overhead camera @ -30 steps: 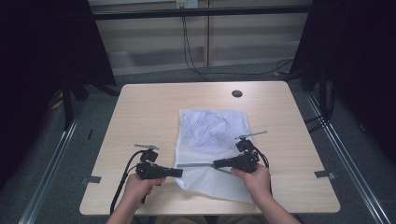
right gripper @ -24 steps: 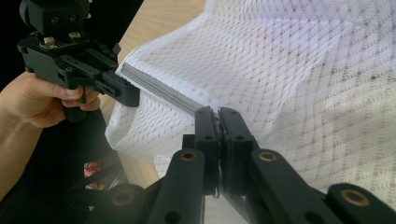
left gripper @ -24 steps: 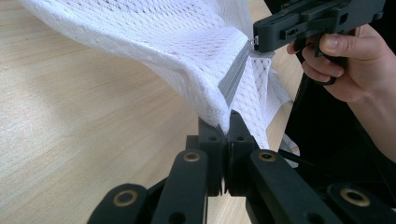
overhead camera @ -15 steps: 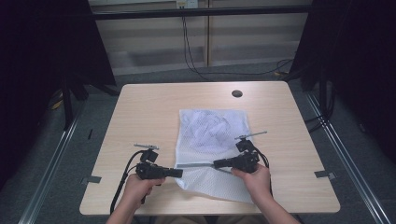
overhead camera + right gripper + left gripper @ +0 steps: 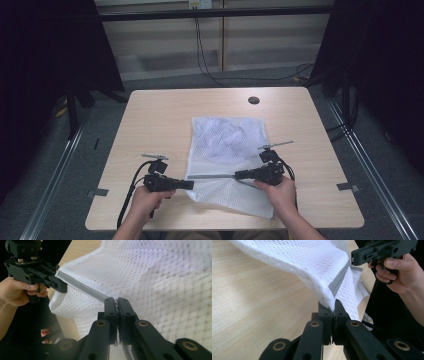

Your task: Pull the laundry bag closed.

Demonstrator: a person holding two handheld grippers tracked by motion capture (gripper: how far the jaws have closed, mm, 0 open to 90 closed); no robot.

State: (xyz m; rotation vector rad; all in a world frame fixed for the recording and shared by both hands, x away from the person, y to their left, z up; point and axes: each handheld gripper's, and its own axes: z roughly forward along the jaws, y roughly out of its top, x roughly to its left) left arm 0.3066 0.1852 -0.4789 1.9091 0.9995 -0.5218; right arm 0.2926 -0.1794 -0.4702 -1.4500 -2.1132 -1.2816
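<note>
Overhead, a white mesh bag (image 5: 227, 160) is seen spread on the table (image 5: 160, 120); up close, the left gripper (image 5: 331, 305) is clamped on its edge, the right gripper (image 5: 116, 302) on its grey zipper (image 5: 82, 287).

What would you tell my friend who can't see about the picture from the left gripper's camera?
The left gripper is pinched shut on the edge of a white mesh bag, at the end of its grey zipper, lifting it off the wooden table. Farther off, at the upper right, the person's other hand holds the right gripper at the zipper.
</note>
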